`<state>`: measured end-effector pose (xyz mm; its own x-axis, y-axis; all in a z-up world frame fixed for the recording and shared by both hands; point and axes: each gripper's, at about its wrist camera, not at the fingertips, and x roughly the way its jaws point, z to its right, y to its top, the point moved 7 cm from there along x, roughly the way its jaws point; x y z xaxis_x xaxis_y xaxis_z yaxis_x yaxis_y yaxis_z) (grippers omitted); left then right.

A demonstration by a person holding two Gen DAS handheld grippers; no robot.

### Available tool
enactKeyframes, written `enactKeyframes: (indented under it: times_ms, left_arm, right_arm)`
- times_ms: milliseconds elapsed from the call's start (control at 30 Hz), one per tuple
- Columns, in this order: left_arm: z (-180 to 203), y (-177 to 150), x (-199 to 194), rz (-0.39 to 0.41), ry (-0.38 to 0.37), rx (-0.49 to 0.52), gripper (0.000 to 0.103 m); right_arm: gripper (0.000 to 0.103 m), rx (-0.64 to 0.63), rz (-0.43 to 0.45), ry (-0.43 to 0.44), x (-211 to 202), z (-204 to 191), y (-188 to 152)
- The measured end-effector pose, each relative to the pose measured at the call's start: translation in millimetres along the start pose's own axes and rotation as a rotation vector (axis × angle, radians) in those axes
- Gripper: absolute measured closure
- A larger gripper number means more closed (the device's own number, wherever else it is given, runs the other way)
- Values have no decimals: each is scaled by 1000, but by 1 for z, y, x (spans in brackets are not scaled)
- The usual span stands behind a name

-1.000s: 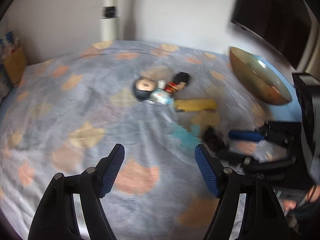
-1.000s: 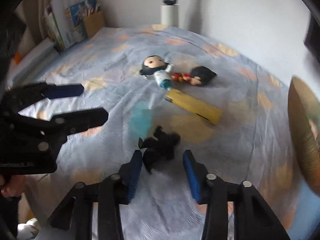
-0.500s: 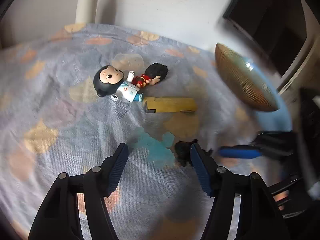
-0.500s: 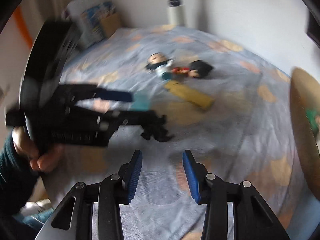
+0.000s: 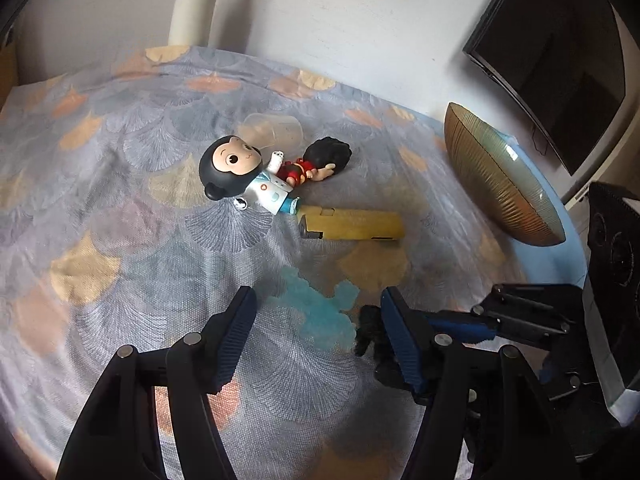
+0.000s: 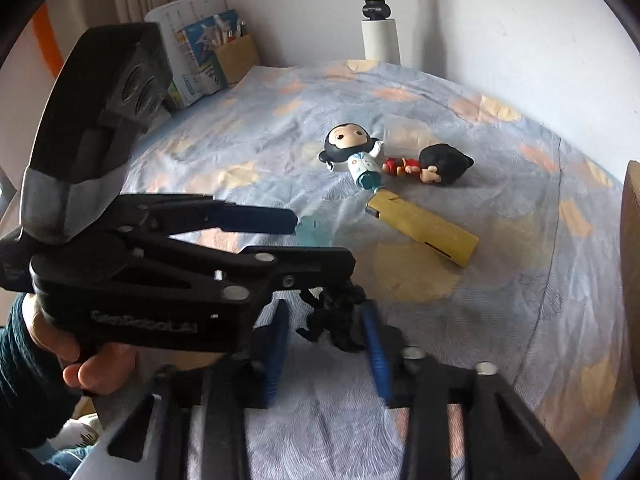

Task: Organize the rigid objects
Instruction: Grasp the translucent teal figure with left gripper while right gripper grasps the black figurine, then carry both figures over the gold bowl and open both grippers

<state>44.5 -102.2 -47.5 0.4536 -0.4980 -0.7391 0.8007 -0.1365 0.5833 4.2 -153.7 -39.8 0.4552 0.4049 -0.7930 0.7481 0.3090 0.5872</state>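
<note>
A small black spiky toy lies on the patterned bedspread between the blue pads of my right gripper. The jaws are closing on it, with a thin gap still showing at the left pad. In the left wrist view the same toy is half hidden behind my right-hand finger. My left gripper is open just short of a flat teal piece, with nothing gripped. Farther back lie a white-coated doll, a small red-dressed figure and a yellow block.
A clear cup lies behind the dolls. A gold ribbed bowl stands at the bed's right edge below a dark screen. A white pole and a box of books stand at the far side. A person's hand holds the left gripper.
My right gripper came forward until the black toy sits between its pads, and the pads drew closer. My left gripper swung in beside it and narrowed a little.
</note>
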Motion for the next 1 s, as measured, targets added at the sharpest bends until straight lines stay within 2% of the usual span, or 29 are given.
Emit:
enactKeyframes:
  times_ms: [100,133,167,267,400,433,600,867,900,933,1000]
  left_arm:
    - [2,-1,1,10,17,4,41]
    - [3,-1,1,10,31,16,44]
    - [5,-2,2,7,41,27,50]
    - [5,-1,5,10,75,43,58]
    - [1,1,0,31,49,8,71]
    - [1,2,-7,55,37,2,80]
    - [-19,-5,-47,132,84,-48,80]
    - [-41,-54,-67,73,58,-80,78]
    - [-42,-58,-65,65,65,-87,75]
    - [-43,-61,-63,57,80,-95,62]
    - [-43,-65,-64,70,97,-98,56]
  right_arm:
    - [73,12,5,2,-5,2,-5]
    - [73,3,6,-3,-7,2,-7]
    - [73,-5,9,-5,-10,1,-9]
    - [73,-27,12,-24,-17,0,-17]
    - [73,-29,9,-48,-30,4,-33]
    - [73,-21,10,-54,-33,6,-38]
    - [73,-9,28,-38,-49,2,-48]
    - [73,-11,10,-63,-55,-14,-69]
    - [73,-6,3,-62,-54,-15,-71]
    - [73,1,-2,-65,-52,-16,-73]
    - [69,16,-15,-60,-49,-17,-76]
